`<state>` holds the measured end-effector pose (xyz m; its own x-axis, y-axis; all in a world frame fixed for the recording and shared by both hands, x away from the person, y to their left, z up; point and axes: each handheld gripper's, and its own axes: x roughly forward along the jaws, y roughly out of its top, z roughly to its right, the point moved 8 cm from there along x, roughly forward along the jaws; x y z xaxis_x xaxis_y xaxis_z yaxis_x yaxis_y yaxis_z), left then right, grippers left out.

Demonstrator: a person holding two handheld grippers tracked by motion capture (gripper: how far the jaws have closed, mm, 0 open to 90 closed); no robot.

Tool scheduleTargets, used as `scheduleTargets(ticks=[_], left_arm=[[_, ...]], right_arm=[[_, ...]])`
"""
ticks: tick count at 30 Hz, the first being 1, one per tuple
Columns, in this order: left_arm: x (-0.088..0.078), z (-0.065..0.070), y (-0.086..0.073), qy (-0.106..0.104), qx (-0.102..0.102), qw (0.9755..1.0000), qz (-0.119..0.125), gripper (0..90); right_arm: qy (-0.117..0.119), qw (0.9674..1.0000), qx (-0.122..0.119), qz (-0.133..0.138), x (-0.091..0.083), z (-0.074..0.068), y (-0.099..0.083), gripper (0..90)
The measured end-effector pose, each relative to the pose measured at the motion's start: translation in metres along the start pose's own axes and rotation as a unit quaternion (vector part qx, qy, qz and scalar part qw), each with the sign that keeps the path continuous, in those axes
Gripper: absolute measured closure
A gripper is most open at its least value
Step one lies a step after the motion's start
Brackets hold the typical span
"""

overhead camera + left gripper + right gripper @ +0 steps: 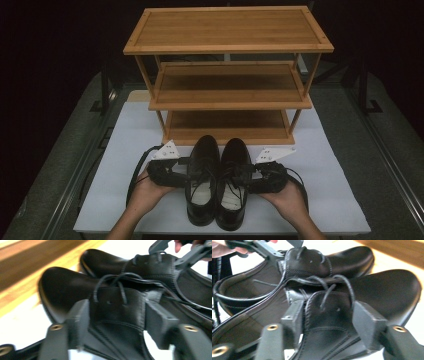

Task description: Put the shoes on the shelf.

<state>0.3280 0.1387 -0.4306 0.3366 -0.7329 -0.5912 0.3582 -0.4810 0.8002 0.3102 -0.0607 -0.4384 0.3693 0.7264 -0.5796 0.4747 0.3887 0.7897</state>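
Two black leather lace-up shoes stand side by side on the white mat, toes toward the rack: the left shoe point(202, 160) and the right shoe point(236, 160). My left gripper point(192, 172) comes in from the left, and its pads press both sides of the left shoe's point(62, 287) laced flap in the left gripper view point(115, 317). My right gripper point(246, 175) comes in from the right. In the right gripper view point(328, 317) its pads clamp the right shoe's point(387, 287) laced flap. Each view shows the other shoe point(100, 260) point(352, 256) beyond.
A three-tier bamboo shoe rack point(227, 47) stands just behind the shoes, its lowest shelf point(227, 131) close to the toes. The white mat point(125, 160) lies on a grey table, with dark floor around it. A hand holds each gripper from the near edge.
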Motion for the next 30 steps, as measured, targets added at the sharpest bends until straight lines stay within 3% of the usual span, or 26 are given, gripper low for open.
scheduleTargets(ticks=[1, 4, 8, 16, 23, 26, 30], left_arm=[[0.001, 0.002, 0.000, -0.005, 0.002, 1.0000, -0.001, 47.7], [0.001, 0.003, -0.001, -0.012, 0.001, 0.9999, -0.001, 49.9], [0.001, 0.004, -0.001, -0.011, 0.003, 0.9999, -0.005, 59.3], [-0.002, 0.010, 0.000, 0.005, 0.022, 0.9997, -0.012, 82.5], [-0.004, 0.009, 0.000, 0.027, 0.023, 0.9994, -0.001, 87.1], [-0.008, 0.005, 0.003, 0.043, 0.017, 0.9989, 0.006, 87.4], [-0.011, 0.001, 0.004, 0.046, 0.012, 0.9988, 0.011, 87.4]], right_arm=[[-0.003, 1.0000, -0.007, 0.001, 0.001, -0.002, -0.001, 47.6], [-0.003, 0.9999, -0.010, 0.000, 0.001, -0.002, -0.001, 50.2], [0.007, 0.9999, -0.014, 0.003, 0.000, -0.004, -0.001, 61.4], [-0.003, 0.9994, -0.035, 0.001, 0.001, -0.009, -0.002, 84.9], [-0.004, 0.9996, -0.026, 0.014, -0.002, -0.006, -0.002, 86.5], [-0.027, 0.9989, -0.029, 0.024, -0.010, 0.000, 0.002, 86.8], [-0.036, 0.9987, -0.020, 0.031, -0.016, 0.008, 0.003, 86.9]])
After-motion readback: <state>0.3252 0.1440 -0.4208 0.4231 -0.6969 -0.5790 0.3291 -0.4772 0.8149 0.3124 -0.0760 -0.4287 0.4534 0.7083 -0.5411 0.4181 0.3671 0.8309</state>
